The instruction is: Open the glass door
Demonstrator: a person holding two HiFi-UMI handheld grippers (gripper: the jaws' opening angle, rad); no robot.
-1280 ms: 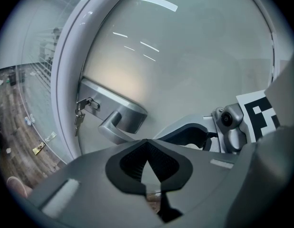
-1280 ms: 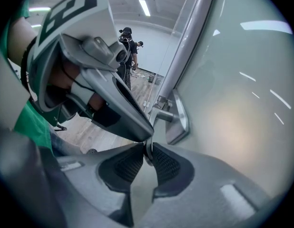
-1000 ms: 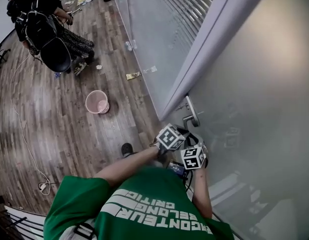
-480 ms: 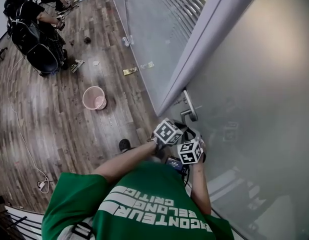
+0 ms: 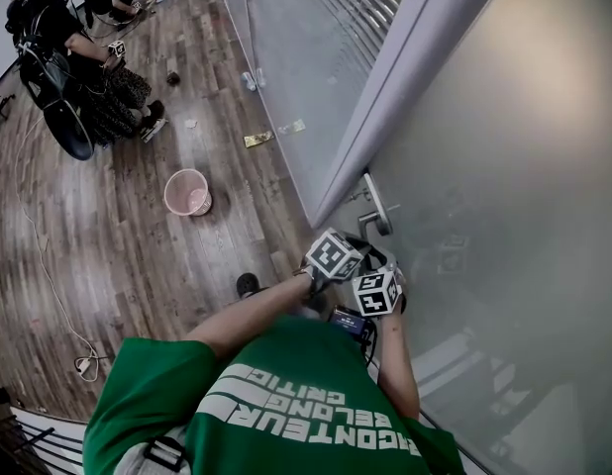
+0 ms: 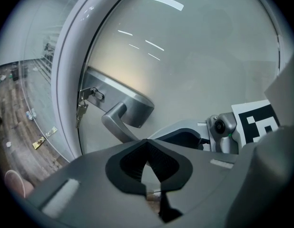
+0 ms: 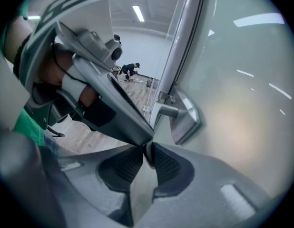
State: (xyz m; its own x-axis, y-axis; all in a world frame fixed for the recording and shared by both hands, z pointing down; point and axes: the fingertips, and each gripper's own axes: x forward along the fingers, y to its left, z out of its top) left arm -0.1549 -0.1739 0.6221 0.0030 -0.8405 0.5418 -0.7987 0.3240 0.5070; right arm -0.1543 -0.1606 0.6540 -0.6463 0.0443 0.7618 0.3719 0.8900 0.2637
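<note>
1. The frosted glass door (image 5: 504, 166) fills the right side of the head view, its handle edge running along the pale frame (image 5: 405, 77).
2. A pink bin (image 5: 170, 196) stands on the wood floor (image 5: 118, 255), well apart from the door. Something pale lies inside, too small to identify.
3. The door handle (image 6: 119, 121) is a metal lever on a plate, with keys (image 6: 81, 109) hanging just beside it.
4. The left gripper (image 6: 147, 141) has its jaws closed tip to tip, with nothing between them. The tips are just in front of the lever; contact is unclear.
5. The right gripper (image 7: 148, 151) is also closed and empty, beside the left one and aimed at the handle.
</note>
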